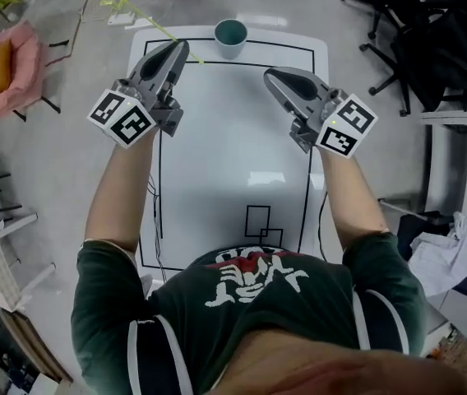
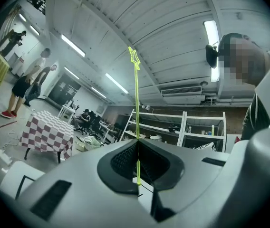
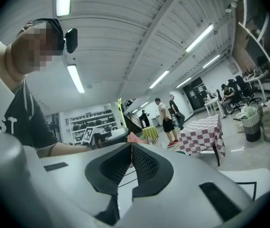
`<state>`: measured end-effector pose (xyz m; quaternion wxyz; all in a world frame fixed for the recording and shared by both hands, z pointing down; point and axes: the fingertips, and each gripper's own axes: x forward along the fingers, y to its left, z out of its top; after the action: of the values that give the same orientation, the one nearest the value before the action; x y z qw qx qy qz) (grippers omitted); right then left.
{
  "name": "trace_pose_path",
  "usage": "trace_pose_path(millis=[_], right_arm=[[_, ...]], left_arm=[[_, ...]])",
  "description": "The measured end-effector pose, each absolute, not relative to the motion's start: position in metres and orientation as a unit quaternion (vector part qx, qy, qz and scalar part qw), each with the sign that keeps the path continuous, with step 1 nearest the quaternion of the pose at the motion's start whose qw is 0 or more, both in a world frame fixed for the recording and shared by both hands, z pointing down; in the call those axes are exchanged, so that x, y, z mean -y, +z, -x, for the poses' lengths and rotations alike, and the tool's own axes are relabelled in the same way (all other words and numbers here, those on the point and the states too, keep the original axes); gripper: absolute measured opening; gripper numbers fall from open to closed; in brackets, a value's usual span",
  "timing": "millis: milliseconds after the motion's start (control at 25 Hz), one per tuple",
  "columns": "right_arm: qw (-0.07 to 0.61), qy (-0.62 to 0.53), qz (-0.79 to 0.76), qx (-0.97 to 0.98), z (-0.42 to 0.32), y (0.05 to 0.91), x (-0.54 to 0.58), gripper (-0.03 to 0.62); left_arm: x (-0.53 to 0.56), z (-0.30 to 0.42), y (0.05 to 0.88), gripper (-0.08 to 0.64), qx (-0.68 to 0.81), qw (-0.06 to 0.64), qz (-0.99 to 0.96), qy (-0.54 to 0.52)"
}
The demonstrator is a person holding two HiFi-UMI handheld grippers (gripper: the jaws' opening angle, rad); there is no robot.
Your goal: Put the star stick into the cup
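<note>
A white table (image 1: 233,155) seen from above, with a teal cup (image 1: 230,35) at its far edge. Just left of the cup, the left gripper (image 1: 182,49) has its jaws clamped on a thin yellow-green star stick (image 1: 155,27), whose star end slants away to the cup's left, past the table edge. Right of the cup and nearer the person, the right gripper (image 1: 268,74) hovers with jaws pressed together, empty.
</note>
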<state>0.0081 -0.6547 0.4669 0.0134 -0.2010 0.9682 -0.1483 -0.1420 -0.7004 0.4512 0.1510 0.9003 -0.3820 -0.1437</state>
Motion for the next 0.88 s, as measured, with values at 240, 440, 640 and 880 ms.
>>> trace_pose_path(millis=[240,440,640,880], right_arm=[[0.014,-0.156,0.193,-0.969,-0.001,0.493,0.676,0.034],[0.018,-0.163,0.191,-0.968,0.002,0.51,0.688,0.034],[0.017,-0.167,0.189,-0.968,0.011,0.524,0.695,0.034],[0.018,-0.17,0.186,-0.967,0.011,0.532,0.697,0.034]], left_arm=[[0.746,0.123,0.463,0.011,0.376,0.123,-0.908,-0.136],[0.773,0.106,0.478,0.011,0.363,0.09,-0.92,-0.12],[0.783,0.099,0.503,0.011,0.359,0.07,-0.927,-0.086],[0.786,0.092,0.521,0.011,0.358,0.06,-0.929,-0.065]])
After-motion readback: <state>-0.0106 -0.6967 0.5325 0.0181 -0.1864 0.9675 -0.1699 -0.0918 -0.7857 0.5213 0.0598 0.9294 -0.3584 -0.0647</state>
